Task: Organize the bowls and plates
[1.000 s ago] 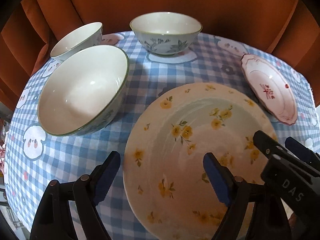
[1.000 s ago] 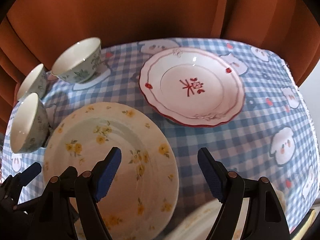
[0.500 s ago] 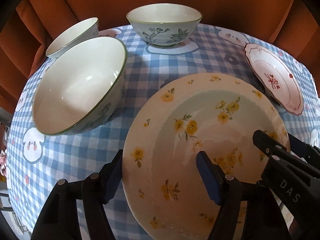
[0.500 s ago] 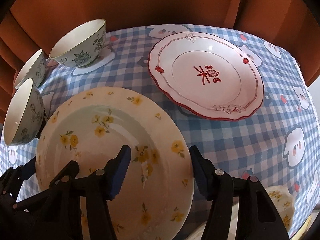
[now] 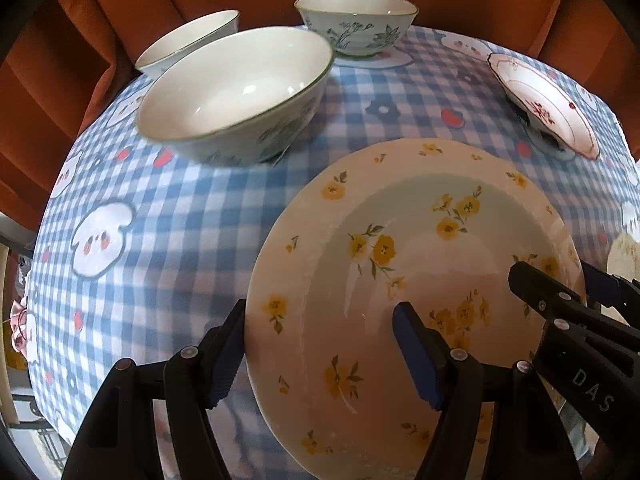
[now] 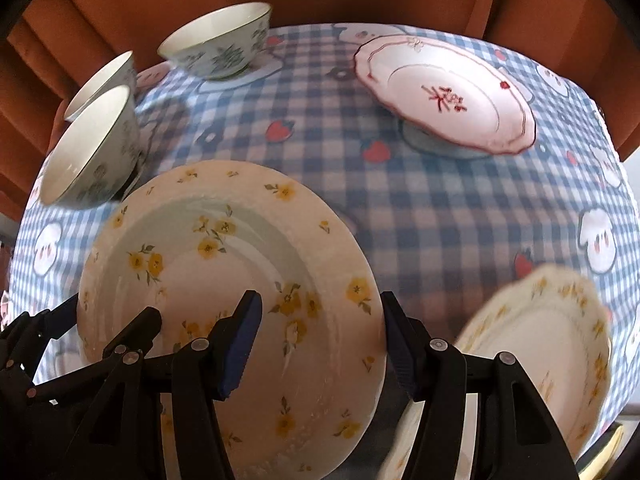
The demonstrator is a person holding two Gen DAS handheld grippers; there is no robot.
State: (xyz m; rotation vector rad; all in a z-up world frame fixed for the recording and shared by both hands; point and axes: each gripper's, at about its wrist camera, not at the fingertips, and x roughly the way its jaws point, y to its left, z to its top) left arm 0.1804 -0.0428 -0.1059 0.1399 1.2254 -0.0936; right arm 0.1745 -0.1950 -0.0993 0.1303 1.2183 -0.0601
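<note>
— Left gripper (image 5: 320,346): jaws straddling the near-left rim of the round cream ceramic plate with yellow flowers (image 5: 404,272), closed on it or not, hard to tell. Right gripper (image 6: 320,338) likewise at its right rim.

— Plate's place?

— Raised and tilted above the blue checked tablecloth (image 5: 168,216). Green-rimmed white bowl (image 5: 236,92) at ten o'clock, second yellow-flowered plate (image 6: 540,344) at three.

— Risk?

— Slipping on glazed rim under uneven grip; could clip that bowl.

The second yellow-flowered plate (image 6: 536,344) is motion-blurred, its near edge hidden behind the right gripper (image 6: 320,340).
</note>
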